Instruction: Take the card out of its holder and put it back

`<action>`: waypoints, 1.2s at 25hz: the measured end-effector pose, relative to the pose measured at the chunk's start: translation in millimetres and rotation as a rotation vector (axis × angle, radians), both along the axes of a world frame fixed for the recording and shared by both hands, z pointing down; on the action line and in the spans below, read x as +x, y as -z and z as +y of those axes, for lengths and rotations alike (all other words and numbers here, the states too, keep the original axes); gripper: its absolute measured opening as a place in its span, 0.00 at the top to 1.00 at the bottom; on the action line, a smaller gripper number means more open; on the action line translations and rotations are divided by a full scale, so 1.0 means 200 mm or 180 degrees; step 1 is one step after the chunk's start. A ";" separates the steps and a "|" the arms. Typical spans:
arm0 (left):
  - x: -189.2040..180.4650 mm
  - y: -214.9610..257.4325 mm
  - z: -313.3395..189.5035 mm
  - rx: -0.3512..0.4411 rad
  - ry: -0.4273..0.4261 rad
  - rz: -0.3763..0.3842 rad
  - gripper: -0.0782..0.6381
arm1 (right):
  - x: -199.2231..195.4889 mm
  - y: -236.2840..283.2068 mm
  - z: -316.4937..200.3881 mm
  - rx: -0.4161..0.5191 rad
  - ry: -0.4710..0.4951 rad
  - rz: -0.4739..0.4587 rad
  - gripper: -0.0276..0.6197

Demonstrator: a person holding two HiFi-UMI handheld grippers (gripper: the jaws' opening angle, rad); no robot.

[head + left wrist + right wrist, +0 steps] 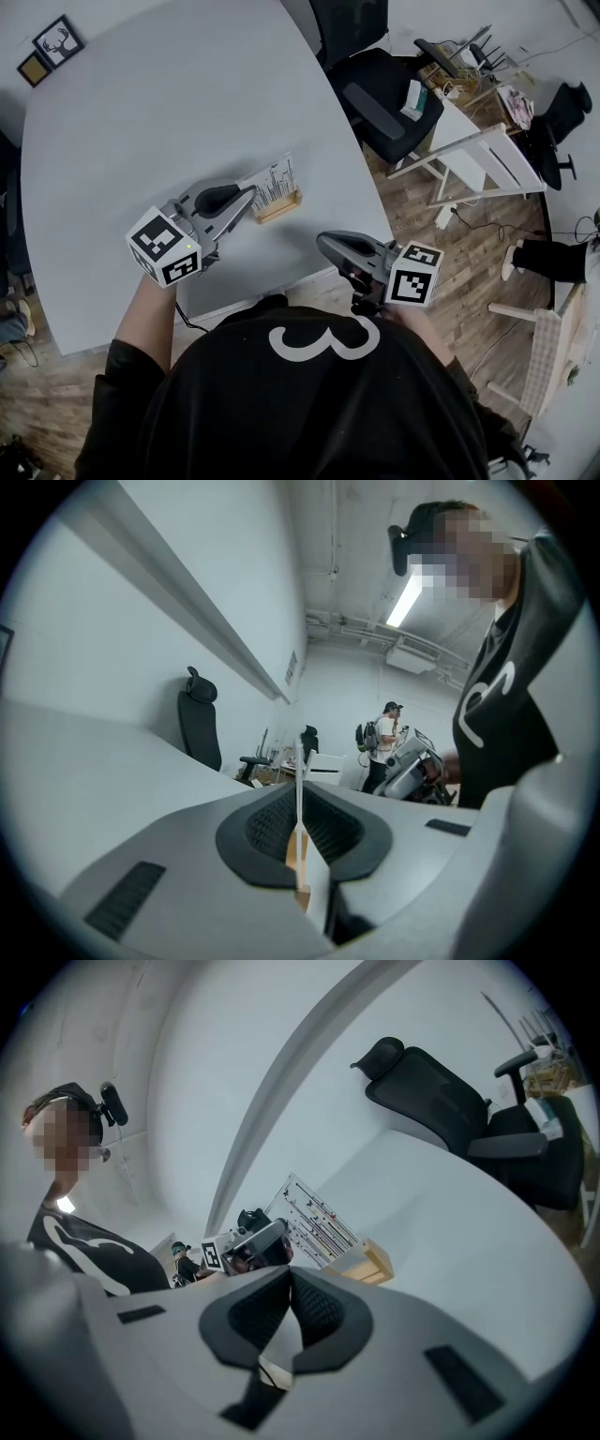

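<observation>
In the head view, the card (277, 181) is seen standing at the wooden holder (279, 207) near the edge of the counter (141, 122). It is pinched at one end by the left hand-held gripper (246, 202); the right hand-held gripper (323, 242) is held well apart, touching nothing.

In the left gripper view, the jaws are closed narrowly on the card (299, 780), which is seen edge-on as a thin upright line with wood behind it; whether its lower edge is clear of the slot cannot be told.

In the right gripper view, the jaws are shut together with nothing between them; the card (314, 1222) and holder (367, 1262) are seen ahead.

It is judged that the thin card could be bent, or the light holder dragged or tipped, if the lift is skewed against the slot; slipping is also possible from so small a pinch at one end. The card's long axis is laid level along the holder; its printed face is turned toward the right hand-held gripper and tilted slightly back.
</observation>
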State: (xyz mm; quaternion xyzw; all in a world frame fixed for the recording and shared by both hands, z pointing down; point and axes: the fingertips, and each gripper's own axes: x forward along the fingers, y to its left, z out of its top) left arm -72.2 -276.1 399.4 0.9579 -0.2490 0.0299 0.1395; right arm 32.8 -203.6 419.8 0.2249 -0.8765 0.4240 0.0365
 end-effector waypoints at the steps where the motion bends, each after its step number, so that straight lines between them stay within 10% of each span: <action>1: -0.02 0.02 -0.01 0.0001 0.0102 0.0032 0.86 | 0.01 0.01 0.00 0.0023 -0.0012 0.0004 0.94; 13: -0.27 0.21 0.26 -0.0560 0.1196 0.0776 0.86 | 0.00 0.16 0.19 0.0338 0.0119 -0.0061 0.94; 30: 0.10 0.36 1.19 -0.1055 0.1130 0.0917 0.86 | 0.17 0.38 0.83 0.0726 0.0200 -0.0381 0.94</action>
